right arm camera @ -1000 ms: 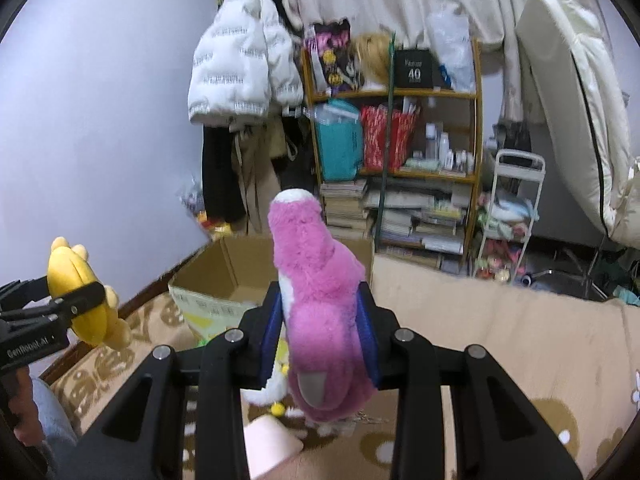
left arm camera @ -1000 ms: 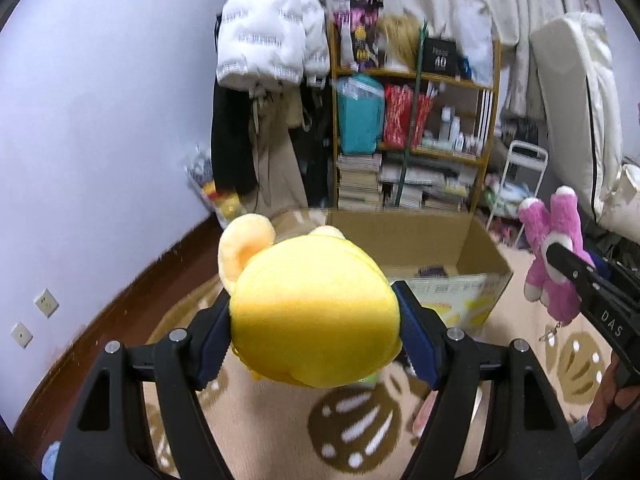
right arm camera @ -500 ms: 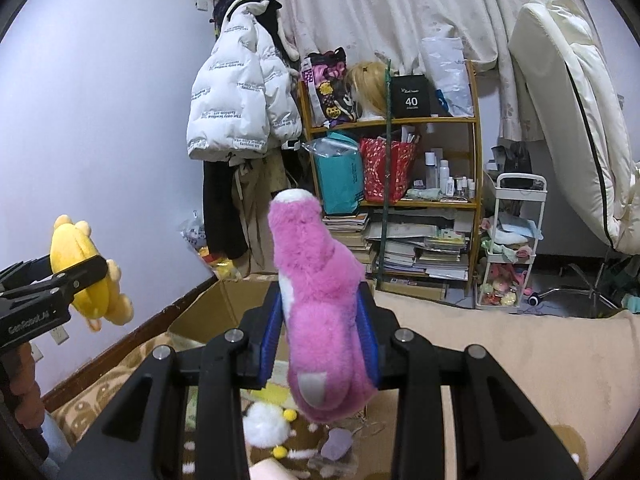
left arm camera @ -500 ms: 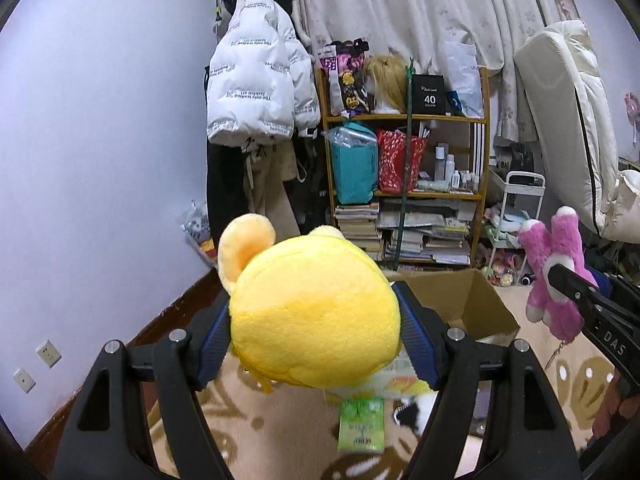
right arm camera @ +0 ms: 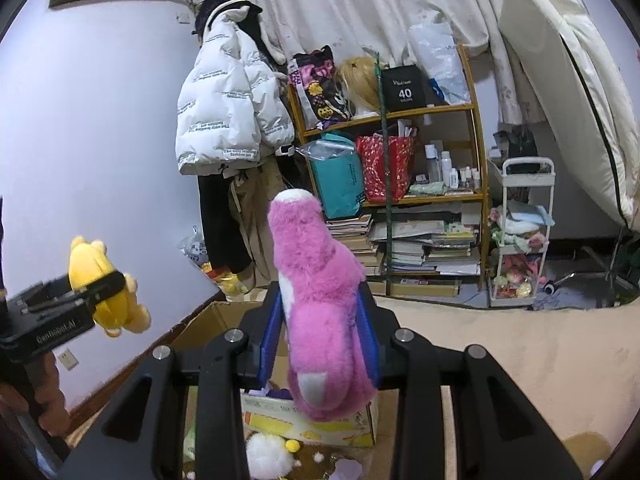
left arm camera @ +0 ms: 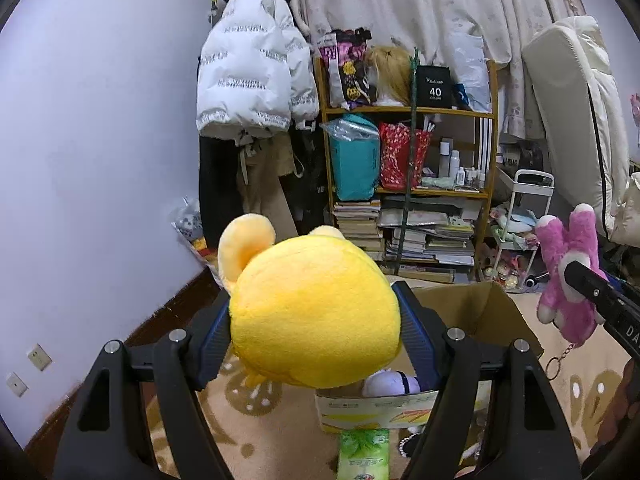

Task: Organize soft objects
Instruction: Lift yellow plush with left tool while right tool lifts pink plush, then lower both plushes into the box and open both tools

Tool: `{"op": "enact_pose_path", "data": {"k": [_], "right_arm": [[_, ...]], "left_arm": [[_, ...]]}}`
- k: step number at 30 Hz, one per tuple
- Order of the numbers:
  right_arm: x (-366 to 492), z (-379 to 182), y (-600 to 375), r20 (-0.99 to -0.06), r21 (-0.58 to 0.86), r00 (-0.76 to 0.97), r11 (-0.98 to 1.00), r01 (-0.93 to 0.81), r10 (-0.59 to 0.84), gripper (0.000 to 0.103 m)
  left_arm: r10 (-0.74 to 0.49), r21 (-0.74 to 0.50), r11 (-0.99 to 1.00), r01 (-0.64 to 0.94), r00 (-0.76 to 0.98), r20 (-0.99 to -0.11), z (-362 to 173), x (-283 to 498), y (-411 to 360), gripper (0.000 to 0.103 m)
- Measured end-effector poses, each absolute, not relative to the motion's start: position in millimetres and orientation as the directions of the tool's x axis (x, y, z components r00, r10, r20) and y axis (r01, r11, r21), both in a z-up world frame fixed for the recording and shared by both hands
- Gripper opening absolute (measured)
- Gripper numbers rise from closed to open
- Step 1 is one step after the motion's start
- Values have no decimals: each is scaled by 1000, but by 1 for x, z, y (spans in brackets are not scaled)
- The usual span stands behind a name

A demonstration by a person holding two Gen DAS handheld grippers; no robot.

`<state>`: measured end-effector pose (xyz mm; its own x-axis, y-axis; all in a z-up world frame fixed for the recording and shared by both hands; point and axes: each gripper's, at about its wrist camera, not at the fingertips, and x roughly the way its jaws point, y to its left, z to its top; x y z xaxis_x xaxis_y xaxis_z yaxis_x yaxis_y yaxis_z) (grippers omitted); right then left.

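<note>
Two readable labels: "40" on black box [left arm camera: 434, 86], "GenRobot.AI" on left tool [right arm camera: 56, 330].

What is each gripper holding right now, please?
Left gripper: closed on the yellow plush toy.
Right gripper: closed on the pink plush toy.

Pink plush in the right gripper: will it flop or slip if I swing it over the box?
The pink plush probably flops: its top stands unsupported above the right gripper. Slipping seems unlikely, since the pads dent its fur. Its keyring may swing.
</note>
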<state>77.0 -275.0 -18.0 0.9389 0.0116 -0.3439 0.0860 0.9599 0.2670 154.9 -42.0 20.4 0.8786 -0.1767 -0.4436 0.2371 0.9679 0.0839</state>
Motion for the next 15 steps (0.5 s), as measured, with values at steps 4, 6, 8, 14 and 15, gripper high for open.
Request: {"op": "enact_pose_path", "data": {"k": [4, 6, 8, 14, 15], "right_arm": [[86, -24, -283, -348, 306, 937, 948, 82, 31, 37], [88, -28, -285, -345, 330, 937, 941, 70, 51, 37], [91, -34, -286, -339, 357, 937, 933, 47, 83, 37], [99, -46, -280, -313, 389, 938, 921, -20, 152, 38], [101, -47, -277, -315, 381, 937, 924, -24, 154, 38]], "left_arm": [[-197, 50, 968, 247, 864, -464, 14, 163, -45, 74], [-201, 44, 967, 251, 857, -474, 11, 166, -50, 74], [-201, 57, 964, 258, 855, -477, 10, 168, -55, 74], [-229, 66, 951, 302, 832, -505, -5, 170, -73, 75], [-227, 73, 949, 305, 829, -511, -9, 171, -77, 75]]}}
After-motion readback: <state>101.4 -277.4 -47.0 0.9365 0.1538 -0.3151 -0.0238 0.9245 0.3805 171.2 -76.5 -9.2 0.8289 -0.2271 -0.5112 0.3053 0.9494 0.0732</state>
